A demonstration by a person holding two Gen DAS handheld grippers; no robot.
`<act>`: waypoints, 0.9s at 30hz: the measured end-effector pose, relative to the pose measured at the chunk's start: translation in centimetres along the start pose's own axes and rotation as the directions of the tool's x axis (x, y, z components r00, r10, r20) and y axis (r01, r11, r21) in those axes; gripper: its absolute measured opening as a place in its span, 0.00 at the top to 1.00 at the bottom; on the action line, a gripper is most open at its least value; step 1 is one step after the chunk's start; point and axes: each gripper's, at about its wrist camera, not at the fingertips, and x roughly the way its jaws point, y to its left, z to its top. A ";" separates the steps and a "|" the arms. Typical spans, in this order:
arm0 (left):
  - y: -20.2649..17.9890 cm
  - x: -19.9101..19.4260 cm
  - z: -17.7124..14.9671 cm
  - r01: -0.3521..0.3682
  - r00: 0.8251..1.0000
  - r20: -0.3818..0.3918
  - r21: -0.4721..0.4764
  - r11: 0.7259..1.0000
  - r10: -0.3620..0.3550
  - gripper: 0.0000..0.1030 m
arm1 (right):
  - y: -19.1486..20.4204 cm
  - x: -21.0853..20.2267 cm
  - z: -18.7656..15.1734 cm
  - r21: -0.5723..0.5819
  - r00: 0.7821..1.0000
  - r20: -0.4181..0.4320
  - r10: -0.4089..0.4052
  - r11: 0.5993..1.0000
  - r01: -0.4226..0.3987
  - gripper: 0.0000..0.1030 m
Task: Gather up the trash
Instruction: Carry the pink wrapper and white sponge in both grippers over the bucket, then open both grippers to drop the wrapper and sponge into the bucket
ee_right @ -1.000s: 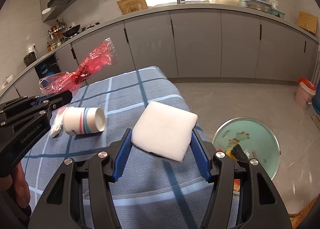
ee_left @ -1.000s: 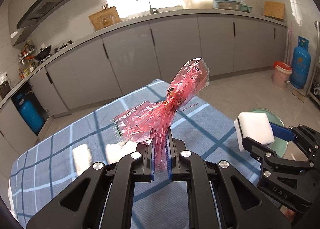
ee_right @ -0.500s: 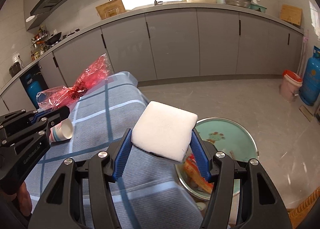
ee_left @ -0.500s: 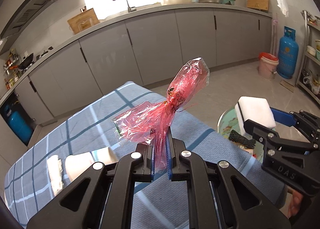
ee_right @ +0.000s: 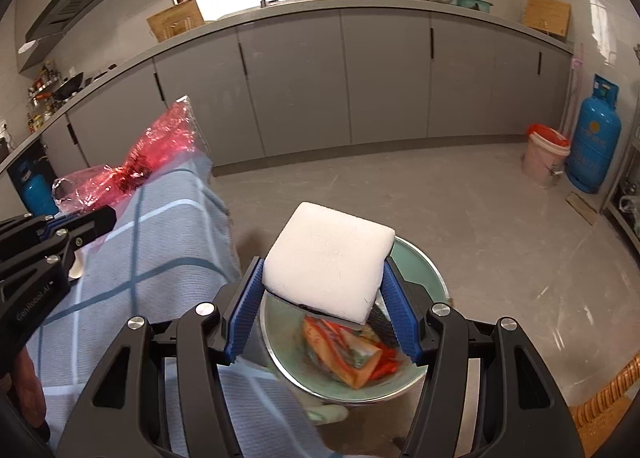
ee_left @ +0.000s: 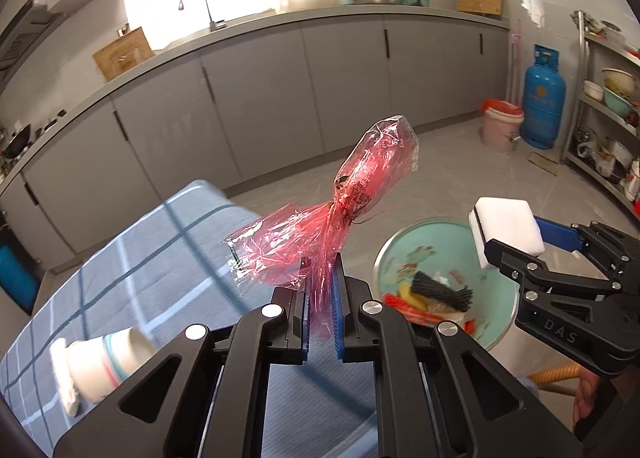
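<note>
Trash already lies in the teal basin (ee_right: 416,270) at lower centre of the right view; a paper cup (ee_left: 104,358) is left on the bench (ee_left: 160,258), lower left. My left gripper (ee_left: 320,310) has its jaws clamped on a red wrapper (ee_left: 320,226), mid-frame. My right gripper (ee_right: 320,310) has jaws half apart, gripping a white foam block (ee_right: 328,262) above the basin.

Showing black angular left gripper (ee_left: 320,300) and right gripper (ee_right: 322,310) frames, silver screws, ribbed blue pads (ee_right: 244,314), white "DAS" and "GenRobot.AI" lettering.
</note>
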 end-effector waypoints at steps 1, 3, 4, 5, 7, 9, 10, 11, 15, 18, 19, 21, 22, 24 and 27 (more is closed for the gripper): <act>-0.4 0.3 0.2 0.010 1.000 0.000 -0.001 1.000 -0.010 0.90 | -0.6 0.2 0.0 0.004 1.000 0.000 -0.009 1.000 0.009 0.43; -1.3 1.1 0.6 0.026 1.000 0.001 0.001 1.000 -0.026 0.90 | -1.4 0.6 0.0 0.006 1.000 -0.003 -0.022 1.000 0.022 0.43; -1.6 1.4 0.7 0.030 1.000 -0.002 0.001 1.000 -0.030 0.90 | -1.9 0.9 0.0 0.009 1.000 -0.005 -0.025 1.000 0.025 0.43; -2.0 2.0 0.9 0.047 0.999 -0.010 -0.003 0.999 -0.047 0.90 | -2.3 1.1 0.0 0.012 1.000 -0.007 -0.028 1.000 0.028 0.43; -2.7 2.9 1.1 0.057 0.998 -0.022 -0.008 0.998 -0.058 0.90 | -3.1 1.8 0.1 0.015 0.999 -0.014 -0.029 0.999 0.030 0.43; -3.3 3.8 1.3 0.073 0.997 -0.038 -0.011 0.997 -0.073 0.90 | -3.7 2.4 0.2 0.016 0.999 -0.018 -0.036 0.999 0.037 0.42; -3.7 4.3 1.4 0.075 0.996 -0.043 -0.011 0.997 -0.076 0.90 | -3.8 2.7 0.3 0.018 0.999 -0.021 -0.036 0.999 0.036 0.42; -4.0 4.7 1.4 0.081 0.995 -0.049 -0.009 0.997 -0.081 0.90 | -4.1 3.0 0.4 0.019 0.999 -0.026 -0.037 0.999 0.038 0.42; -4.9 6.0 1.6 0.093 0.994 -0.064 -0.004 0.996 -0.094 0.90 | -4.8 4.0 0.5 0.017 0.998 -0.037 -0.041 0.999 0.042 0.42; -5.3 7.1 1.7 0.102 0.991 -0.081 -0.006 0.995 -0.103 0.90 | -5.1 4.7 0.6 0.014 0.998 -0.045 -0.046 0.999 0.047 0.42; -5.5 7.3 1.6 0.102 0.991 -0.084 -0.002 0.995 -0.101 0.90 | -5.2 4.8 0.5 0.013 0.998 -0.046 -0.046 0.999 0.047 0.42; -5.9 7.8 1.5 0.106 0.990 -0.091 0.006 0.994 -0.105 0.90 | -5.4 5.2 0.6 0.013 0.998 -0.045 -0.044 0.999 0.044 0.41; -5.9 7.9 1.5 0.105 0.990 -0.092 0.009 0.994 -0.104 0.90 | -5.5 5.3 0.6 0.015 0.998 -0.044 -0.045 0.999 0.046 0.40; -5.9 8.4 1.3 0.106 0.989 -0.103 0.006 0.994 -0.105 0.90 | -5.6 5.6 0.5 0.016 0.998 -0.045 -0.044 0.999 0.045 0.39; -5.9 8.9 1.1 0.110 0.987 -0.116 0.004 0.994 -0.108 0.90 | -5.7 6.1 0.3 0.015 0.998 -0.045 -0.049 0.999 0.050 0.39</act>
